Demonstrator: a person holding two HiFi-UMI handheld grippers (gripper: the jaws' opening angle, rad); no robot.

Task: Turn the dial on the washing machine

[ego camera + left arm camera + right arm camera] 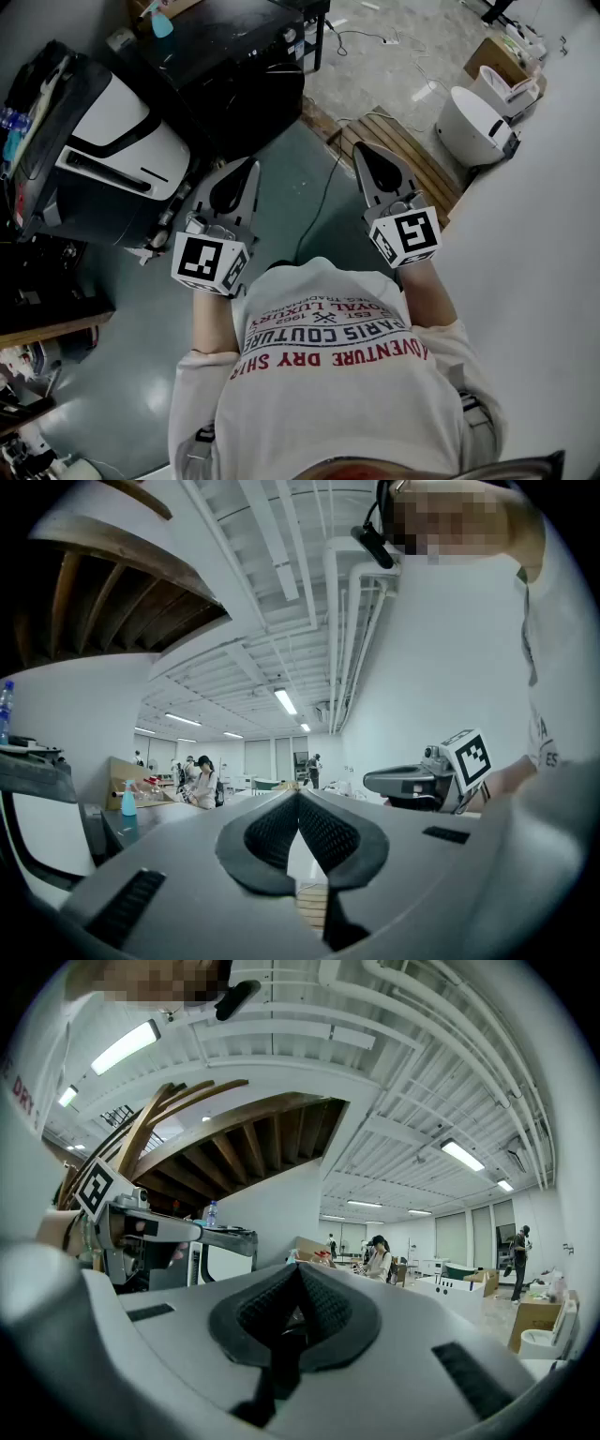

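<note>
Holding both tools out in front of our chest, we see the left gripper (249,164) and the right gripper (362,150) pointing forward above the grey floor (131,375), side by side and apart from each other. The left gripper's jaws are clenched, their dark pads meeting at the tips with nothing between them. The right gripper's jaws are pressed together in the same way and hold nothing.

The white-and-black washing machine (108,141) stands to our left, beyond the left gripper and clear of both tools. We cannot make out its dial from here. Ahead of us stands a black table (225,56) with a teal spray bottle (159,21) on top. A wooden pallet (403,155) lies on the floor just past the right gripper, and a black cable (323,202) trails across the floor between the two grippers. Farther right sits a white rounded appliance (473,127). In the right gripper view, a seated person (380,1258) shows far across the hall.
</note>
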